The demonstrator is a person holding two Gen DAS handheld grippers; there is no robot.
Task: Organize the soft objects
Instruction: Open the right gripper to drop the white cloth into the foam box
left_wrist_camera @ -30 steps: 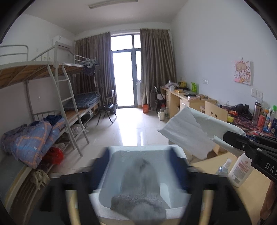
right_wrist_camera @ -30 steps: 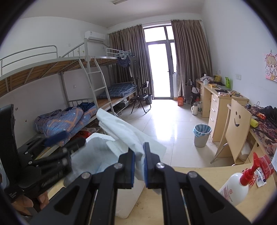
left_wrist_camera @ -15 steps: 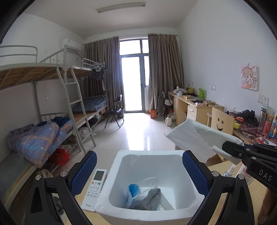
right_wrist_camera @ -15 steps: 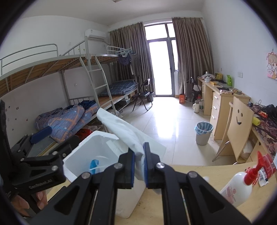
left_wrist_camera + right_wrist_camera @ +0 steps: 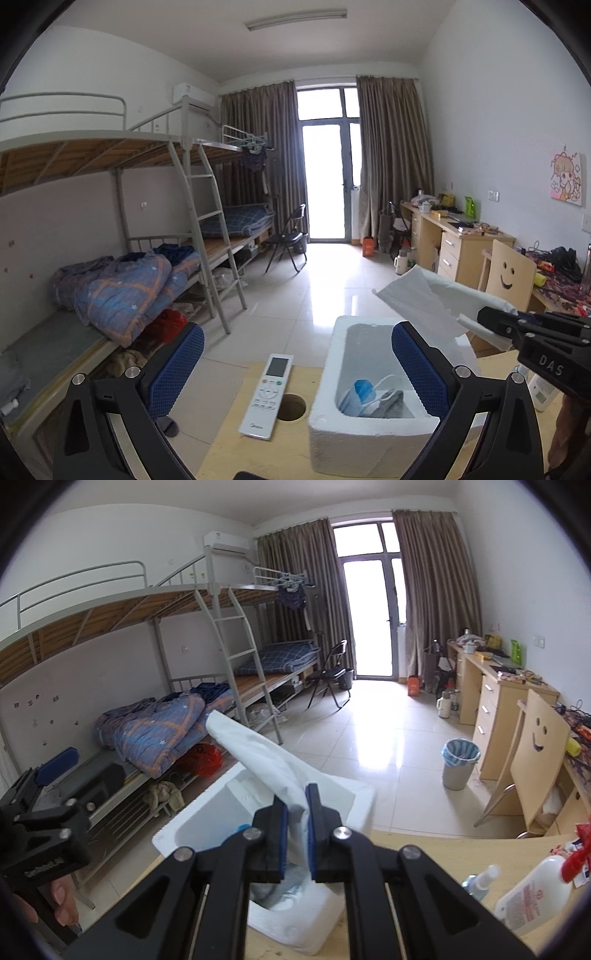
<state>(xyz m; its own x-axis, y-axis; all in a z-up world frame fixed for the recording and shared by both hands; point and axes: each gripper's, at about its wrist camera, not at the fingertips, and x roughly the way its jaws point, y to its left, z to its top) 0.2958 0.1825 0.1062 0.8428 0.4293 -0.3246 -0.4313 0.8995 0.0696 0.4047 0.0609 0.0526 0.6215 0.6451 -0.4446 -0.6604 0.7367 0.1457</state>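
A white foam box (image 5: 373,424) stands on the wooden table; it also shows in the right wrist view (image 5: 207,823). Inside lie a blue face mask (image 5: 360,393) and a grey fuzzy sock (image 5: 393,404). My right gripper (image 5: 296,830) is shut on a white tissue (image 5: 258,753) and holds it above the box; the tissue also shows in the left wrist view (image 5: 417,302). My left gripper (image 5: 295,373) is open and empty, to the left of the box above the remote.
A white remote control (image 5: 267,395) lies left of the box beside a round hole (image 5: 291,406) in the table. A white pump bottle (image 5: 532,897) and a small spray bottle (image 5: 480,880) stand at the right. Bunk beds line the left wall.
My left gripper let go of the grey sock, which now lies in the box, then opened and drew back to the left. The right gripper still holds the tissue above the box.
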